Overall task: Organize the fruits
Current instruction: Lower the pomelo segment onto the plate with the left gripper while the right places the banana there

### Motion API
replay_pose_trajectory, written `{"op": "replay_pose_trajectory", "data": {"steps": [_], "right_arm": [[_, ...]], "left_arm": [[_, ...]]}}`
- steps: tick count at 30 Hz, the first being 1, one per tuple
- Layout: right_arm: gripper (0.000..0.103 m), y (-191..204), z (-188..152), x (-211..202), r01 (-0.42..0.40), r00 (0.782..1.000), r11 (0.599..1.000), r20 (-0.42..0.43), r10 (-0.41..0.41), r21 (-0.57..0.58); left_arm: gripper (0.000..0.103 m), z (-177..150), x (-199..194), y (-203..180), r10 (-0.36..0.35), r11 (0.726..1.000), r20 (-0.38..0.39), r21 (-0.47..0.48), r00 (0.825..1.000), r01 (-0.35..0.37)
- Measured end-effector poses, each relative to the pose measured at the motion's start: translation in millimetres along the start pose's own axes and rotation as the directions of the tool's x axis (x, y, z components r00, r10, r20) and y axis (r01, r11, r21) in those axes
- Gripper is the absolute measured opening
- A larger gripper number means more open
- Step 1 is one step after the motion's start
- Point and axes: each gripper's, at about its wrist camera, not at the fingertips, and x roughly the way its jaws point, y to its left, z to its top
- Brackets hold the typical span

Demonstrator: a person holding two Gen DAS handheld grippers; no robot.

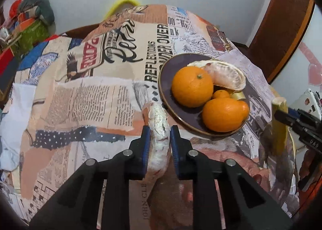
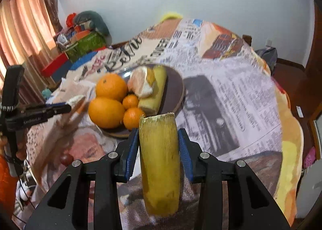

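Note:
A dark purple plate (image 1: pixel 167 81) (image 2: pixel 175 87) sits on a newspaper-print cloth and holds several oranges (image 1: pixel 192 86) (image 2: pixel 110 87), a peeled citrus piece (image 1: pixel 227 75) (image 2: pixel 140 85) and a banana piece (image 2: pixel 155 93). My left gripper (image 1: pixel 160 133) is shut on a pale peeled fruit segment (image 1: pixel 159 129), just left of the plate's near rim. My right gripper (image 2: pixel 159 139) is shut on a cut yellow banana piece (image 2: pixel 161 161), held upright near the plate's front edge. It also shows in the left wrist view (image 1: pixel 278 125). The left gripper shows blurred in the right wrist view (image 2: pixel 60 109).
The printed cloth (image 1: pixel 80 93) covers the round table. A pile of bags and boxes (image 1: pixel 28 28) (image 2: pixel 84 36) stands at the far left. A wooden door frame (image 1: pixel 281 24) is at the right. A small dark red fruit (image 2: pixel 67 158) lies near the table's left edge.

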Motion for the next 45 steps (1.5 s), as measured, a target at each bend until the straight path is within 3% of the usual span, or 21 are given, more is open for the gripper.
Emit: {"op": "replay_pose_trajectory", "data": {"steps": [12, 22, 39, 45], "right_arm": [[0.035, -4.6, 18.6, -11.3, 0.003, 0.997, 1.000, 0.075, -0.005, 0.017], [0.035, -3.4, 36.3, -9.7, -0.006, 0.994, 1.000, 0.105, 0.005, 0.006], [0.035, -6.3, 68.0, 38.6, -0.011, 0.996, 1.000, 0.089, 0.013, -0.016], [0.039, -16.4, 62.7, 57.9, -0.011, 0.999, 1.000, 0.036, 0.010, 0.026]], "left_arm": [[0.019, 22.0, -30.3, -21.2, -0.028, 0.999, 0.112, 0.033, 0.993, 0.024], [0.019, 47.7, -22.4, -41.4, -0.072, 0.996, 0.150, 0.055, 0.986, 0.065], [0.019, 75.9, 30.5, -82.5, -0.114, 0.990, 0.114, 0.099, 0.987, 0.103], [0.019, 77.9, 39.4, -86.6, -0.126, 0.987, 0.109, 0.117, 0.986, 0.113]]}}
